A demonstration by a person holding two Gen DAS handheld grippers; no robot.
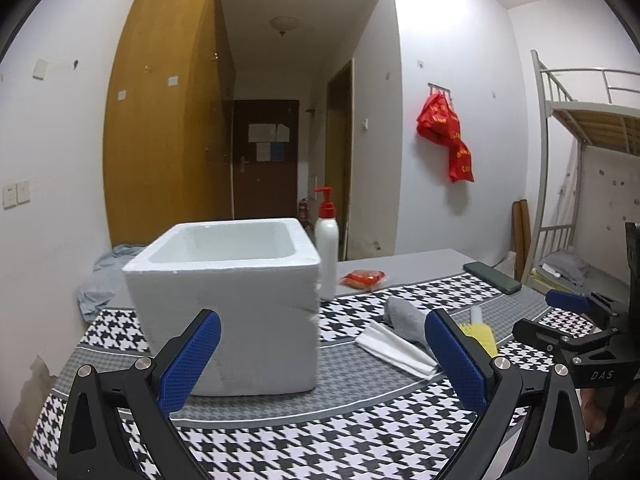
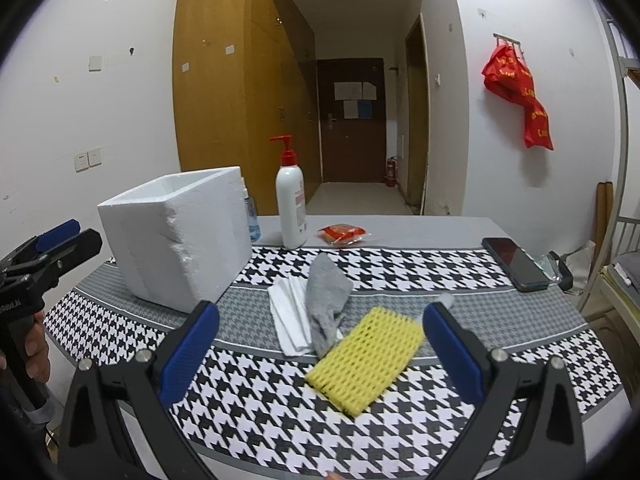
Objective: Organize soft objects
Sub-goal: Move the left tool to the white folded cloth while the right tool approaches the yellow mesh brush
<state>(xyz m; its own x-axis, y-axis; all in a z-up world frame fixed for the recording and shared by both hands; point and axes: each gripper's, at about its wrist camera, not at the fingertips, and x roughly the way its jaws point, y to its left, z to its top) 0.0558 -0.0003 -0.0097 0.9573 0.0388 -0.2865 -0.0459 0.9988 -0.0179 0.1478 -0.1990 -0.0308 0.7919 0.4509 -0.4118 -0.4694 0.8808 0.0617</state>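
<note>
Yellow foam mesh sleeve lies flat between the spread right hand-held gripper; left hand-held gripper likewise spread.

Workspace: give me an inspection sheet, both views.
Surface: table under a houndstooth cloth.
Job's things: yellow foam net, grey cloth overlapping white tissues; open foam box, visible interior looks empty.
Clutter: pump bottle, red packet, phone.
Grippers: left gripper open, facing the box; right gripper open, above the net.
Cables: nothing seen.
Surroundings: wardrobe, door, red bags on a wall hook, bunk bed.
</note>
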